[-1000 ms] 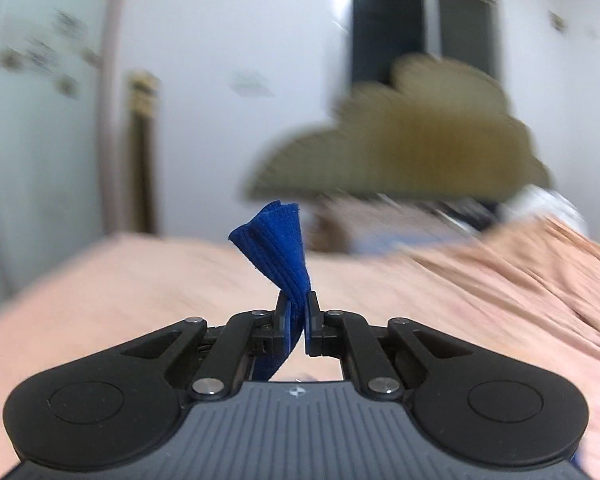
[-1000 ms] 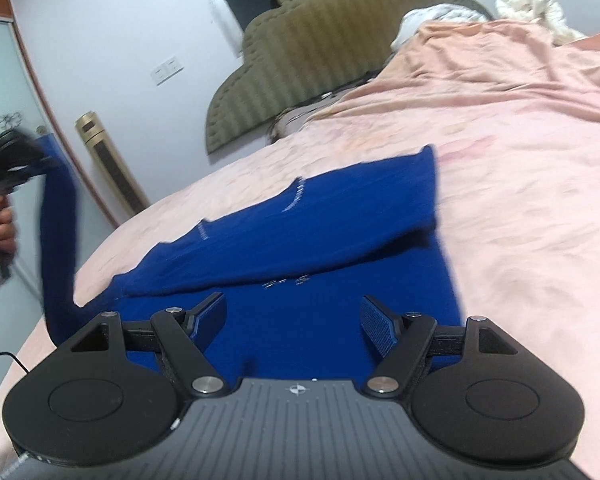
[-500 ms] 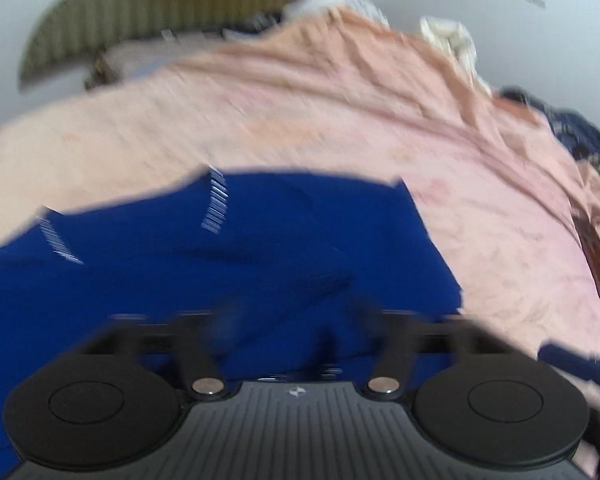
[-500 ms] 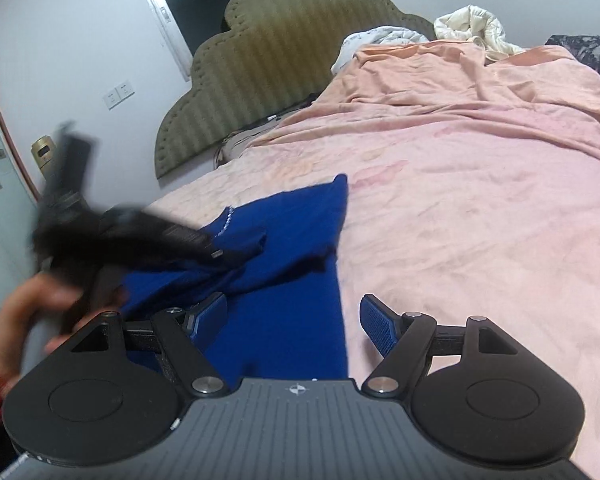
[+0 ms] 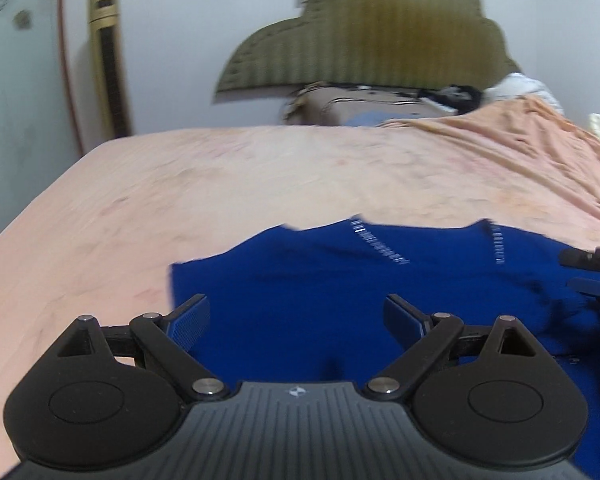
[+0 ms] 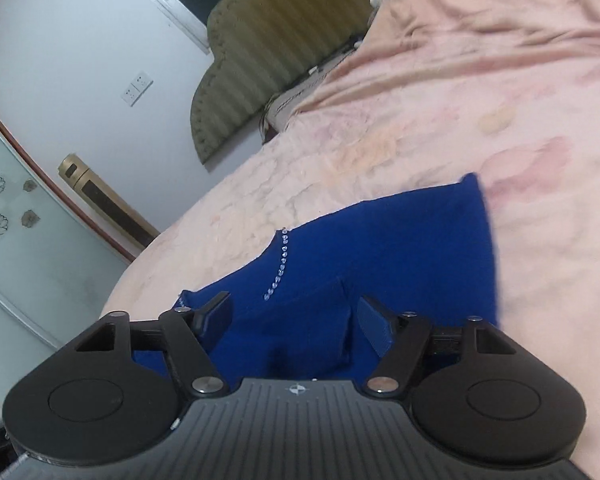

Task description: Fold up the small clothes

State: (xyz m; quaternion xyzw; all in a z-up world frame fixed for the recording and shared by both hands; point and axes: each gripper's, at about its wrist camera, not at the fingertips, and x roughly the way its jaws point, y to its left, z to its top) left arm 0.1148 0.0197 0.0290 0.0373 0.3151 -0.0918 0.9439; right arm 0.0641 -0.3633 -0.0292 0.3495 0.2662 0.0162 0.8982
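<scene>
Garment [image 5: 340,280] lies partly folded on bed [image 5: 180,184]. Left claw [image 5: 296,316] gapes wide, empty. Right claw [image 6: 294,316] is closing, cloth between jaws; pinch 1 edge only, squarely.

Both mounted just behind own tongs, looking forward and downward, close over the bed [image 5: 260,168]. Left view level; right view rolled sideways. Shared: blue garment [image 5: 320,280] [image 6: 400,232], pink bedspread, olive headboard [image 5: 372,32] [image 6: 268,32].
</scene>
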